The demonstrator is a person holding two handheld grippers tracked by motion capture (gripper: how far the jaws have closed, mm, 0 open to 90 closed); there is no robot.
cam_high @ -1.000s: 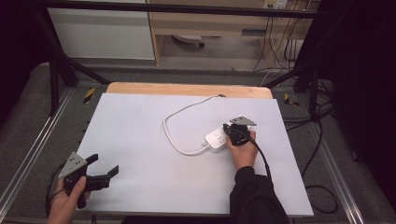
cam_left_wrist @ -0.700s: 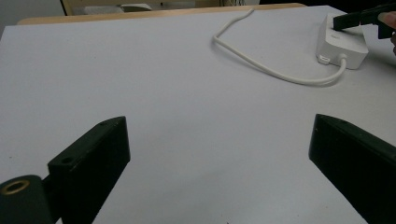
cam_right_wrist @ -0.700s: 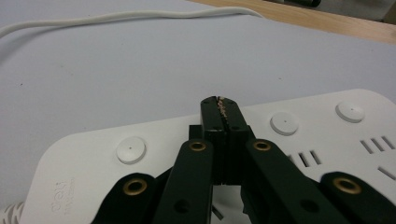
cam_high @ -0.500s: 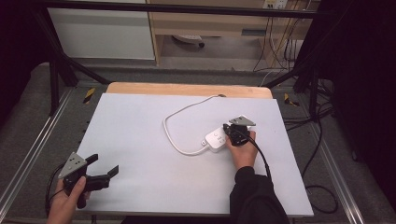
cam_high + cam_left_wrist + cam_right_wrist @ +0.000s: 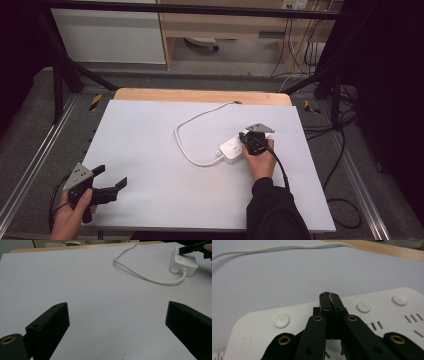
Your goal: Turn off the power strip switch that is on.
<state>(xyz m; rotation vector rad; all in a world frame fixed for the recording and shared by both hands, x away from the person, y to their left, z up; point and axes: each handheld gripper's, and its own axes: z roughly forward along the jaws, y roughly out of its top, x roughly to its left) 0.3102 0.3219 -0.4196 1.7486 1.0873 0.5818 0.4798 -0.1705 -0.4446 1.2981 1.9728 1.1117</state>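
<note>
Right claw (image 5: 329, 296) closed above the power strip (image 5: 231, 148), its cord (image 5: 187, 150) looping leftward; left claw (image 5: 111, 178) open.

Between the left tool (image 5: 107, 182) and the right tool (image 5: 245, 141), bare worktop (image 5: 150, 130) is lying open and giving a free passage. Ahead of the left tool's wide-standing jaws, nothing is standing in the way. The white power strip (image 5: 233, 149) is sitting directly under the right tool's closed jaws, and its cable (image 5: 186, 149) is looping across the worktop beyond and to the left of that tool, blocking a low sweep there.
</note>
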